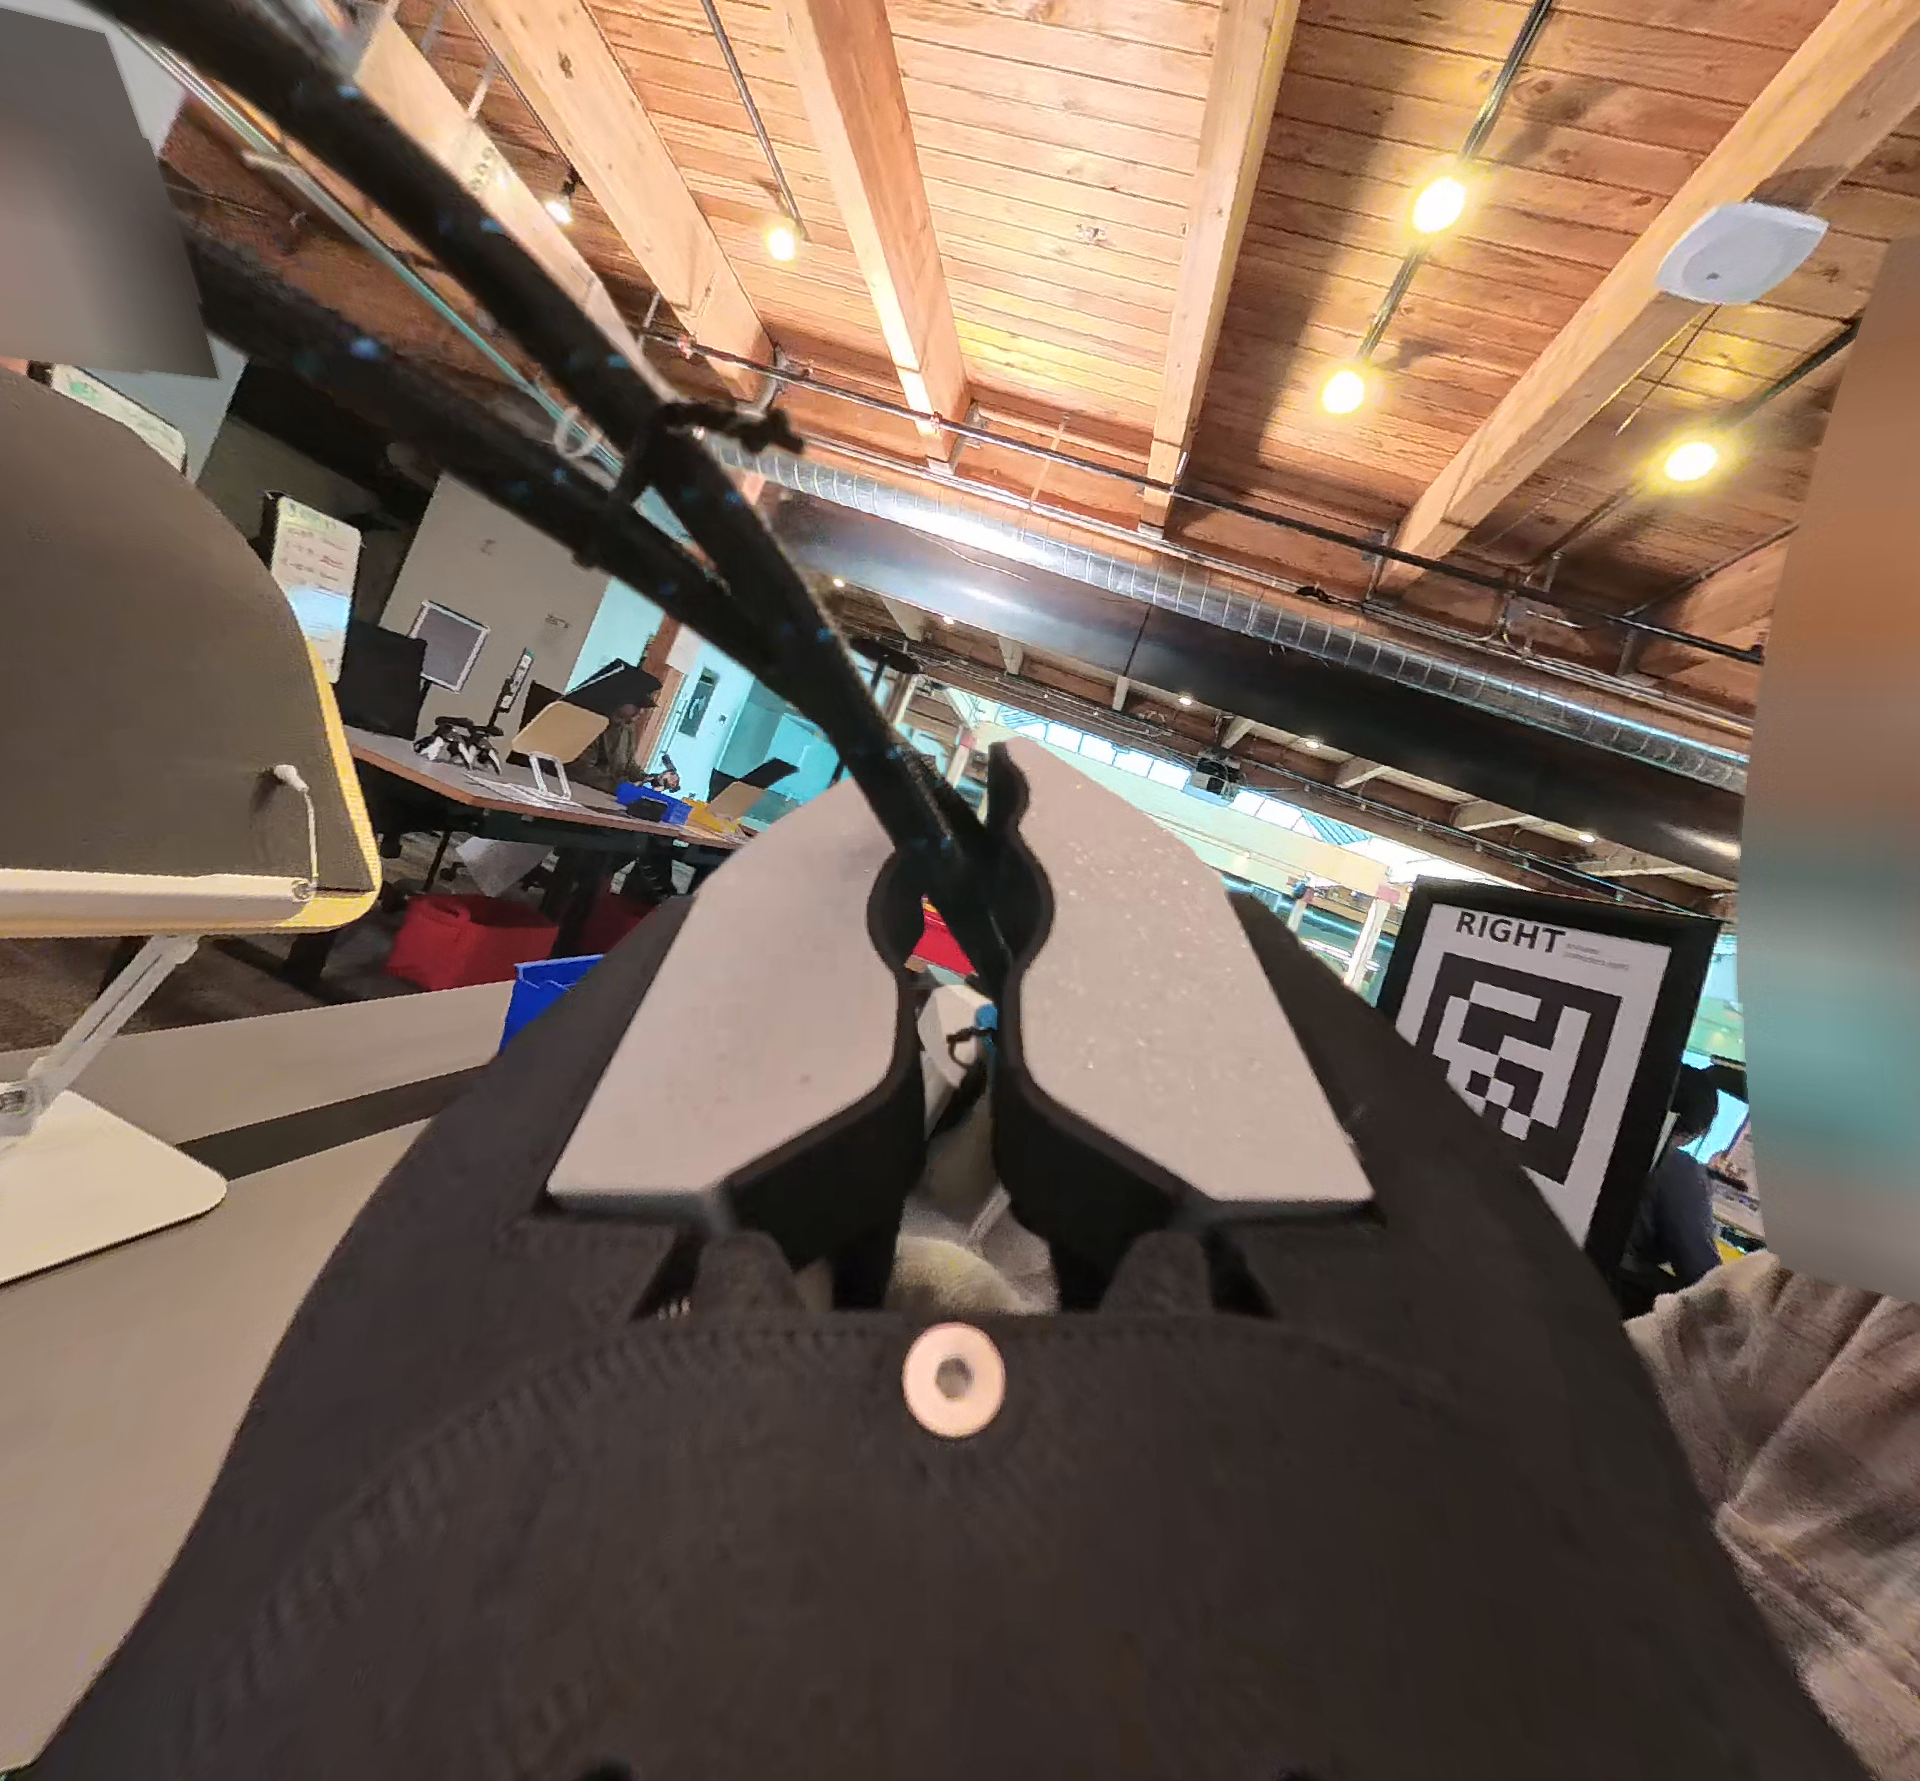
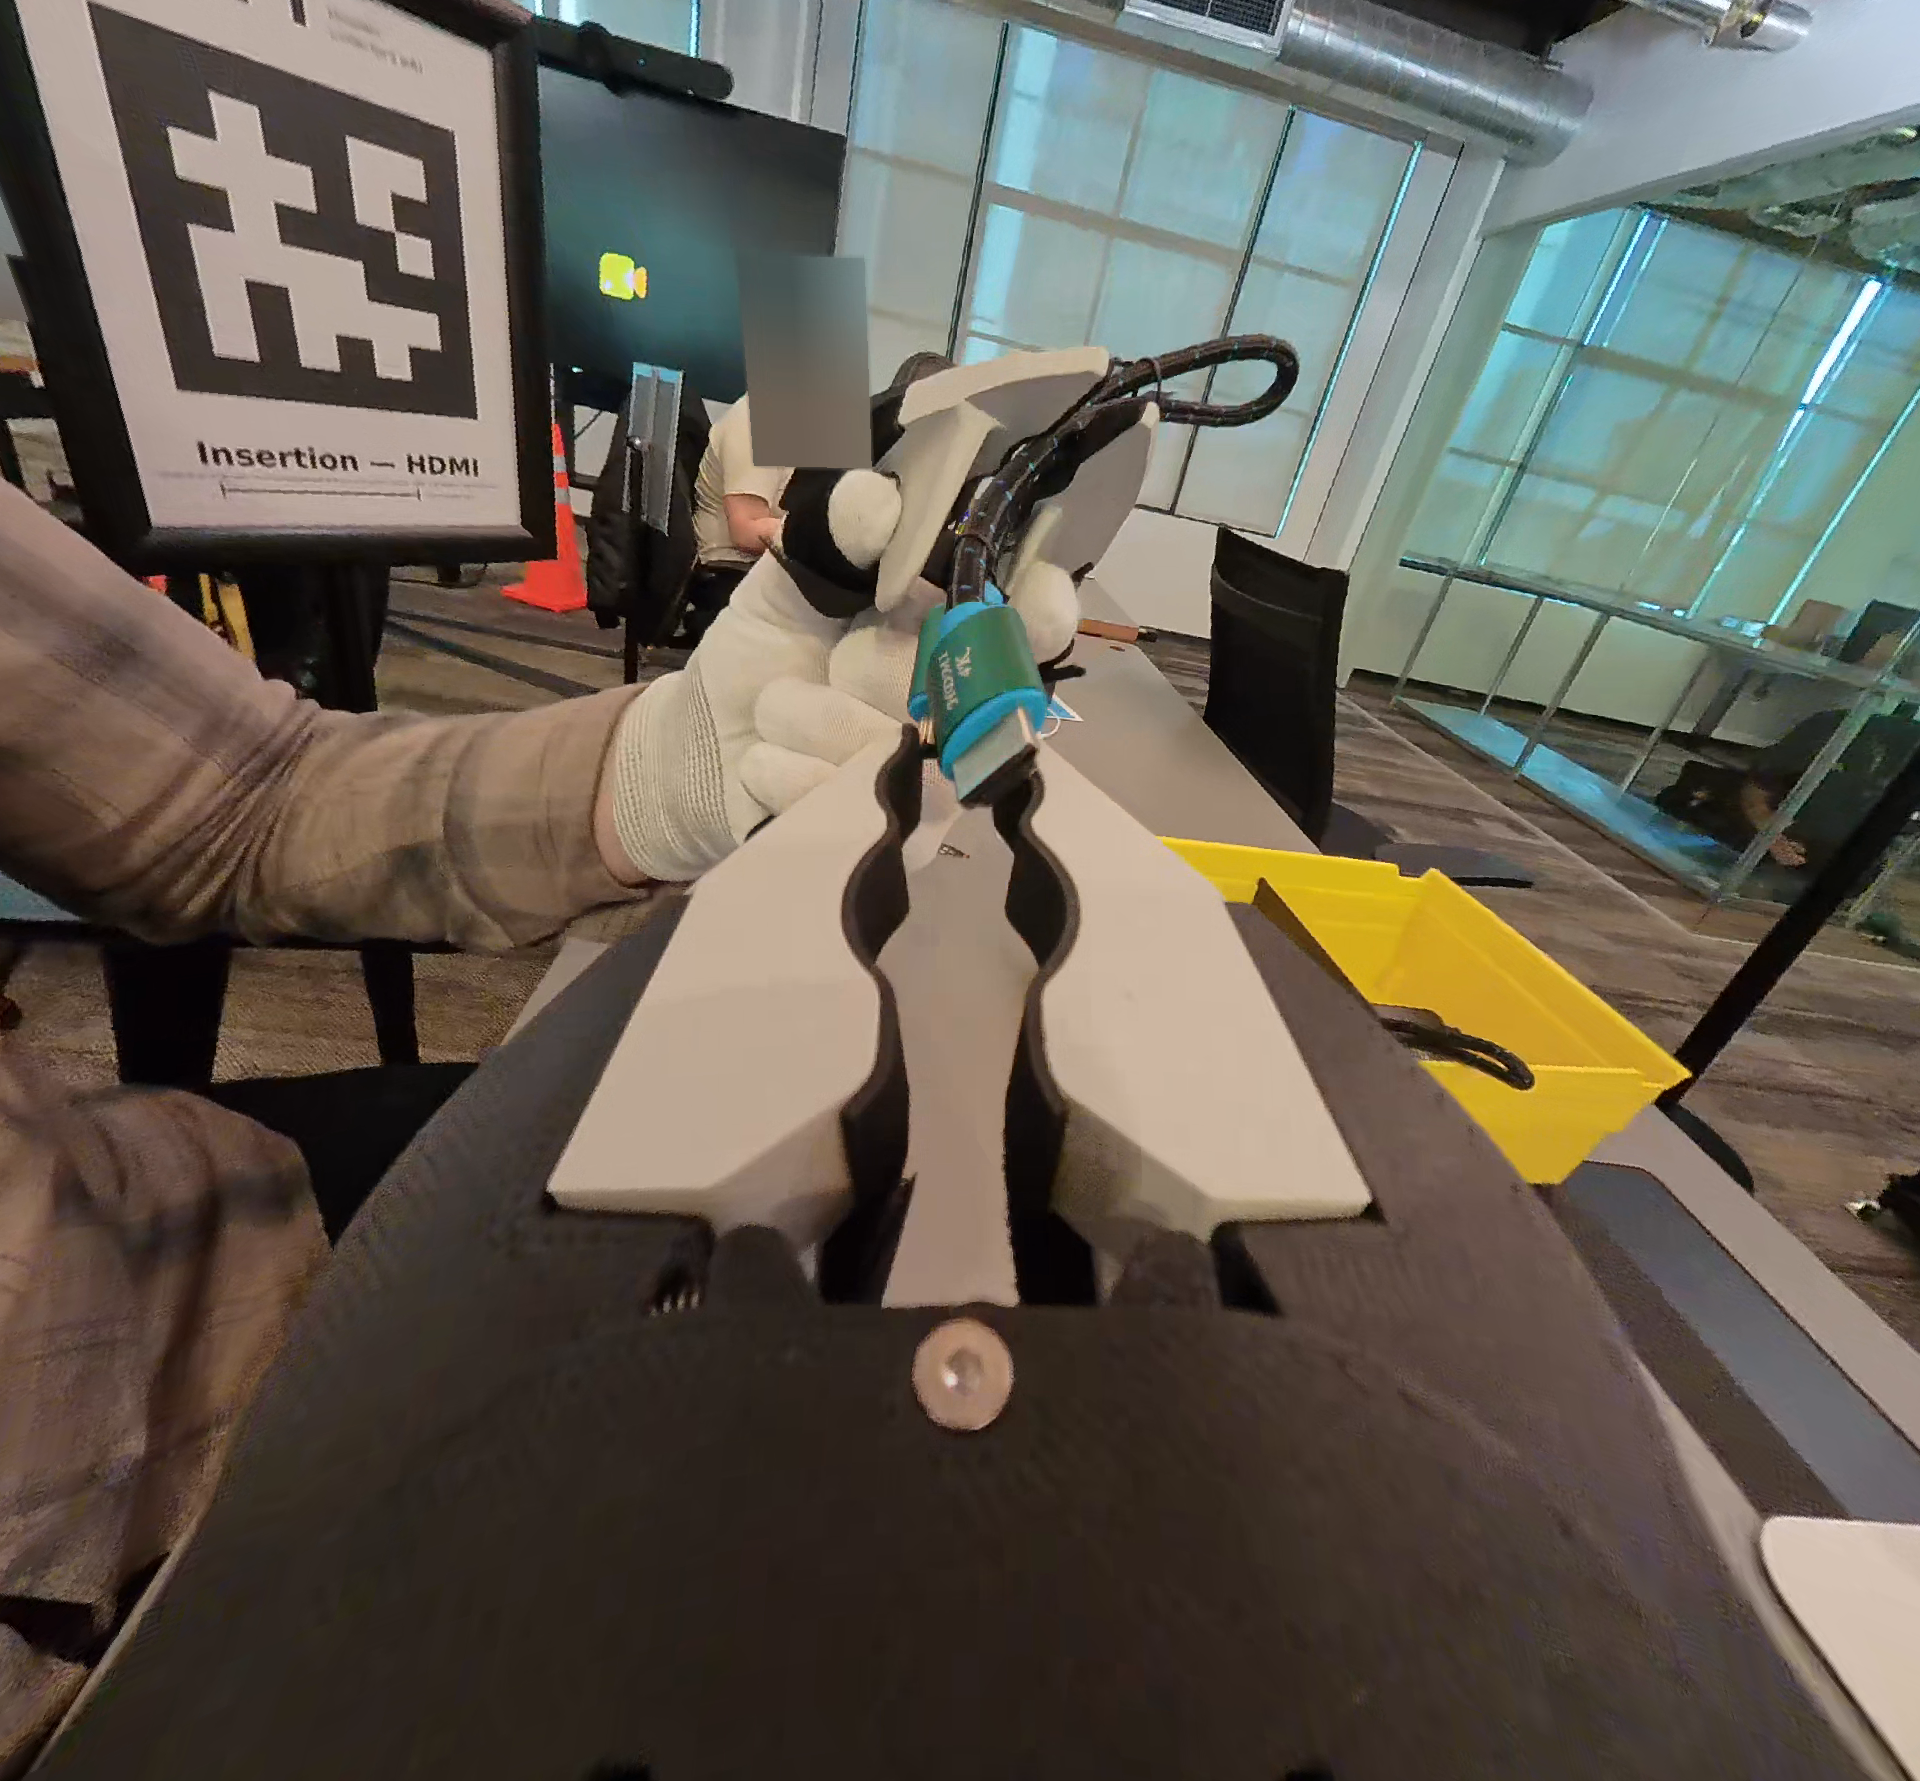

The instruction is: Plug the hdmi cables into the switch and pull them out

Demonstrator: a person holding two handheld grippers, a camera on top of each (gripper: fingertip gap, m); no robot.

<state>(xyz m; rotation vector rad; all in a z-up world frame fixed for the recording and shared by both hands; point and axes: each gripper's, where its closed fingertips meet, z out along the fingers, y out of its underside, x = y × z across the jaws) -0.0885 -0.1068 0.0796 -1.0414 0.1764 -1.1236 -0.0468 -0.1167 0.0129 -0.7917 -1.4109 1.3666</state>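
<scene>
My left gripper points up at the ceiling and is shut on a black braided HDMI cable, which runs through the round notch between its fingers and off to the upper left. In the right wrist view a white-gloved hand holds this left gripper, with the cable looped past it. The cable's blue and green plug hangs down from it. The plug's metal end sits at the tips of my right gripper, whose jaws stand a little apart. The switch is not in view.
A yellow bin holding another black cable stands on the grey table to the right. Framed marker signs stand at the left and in the left wrist view. A white stand is on the table at left. About 8 cm separates my left fingertips from my right.
</scene>
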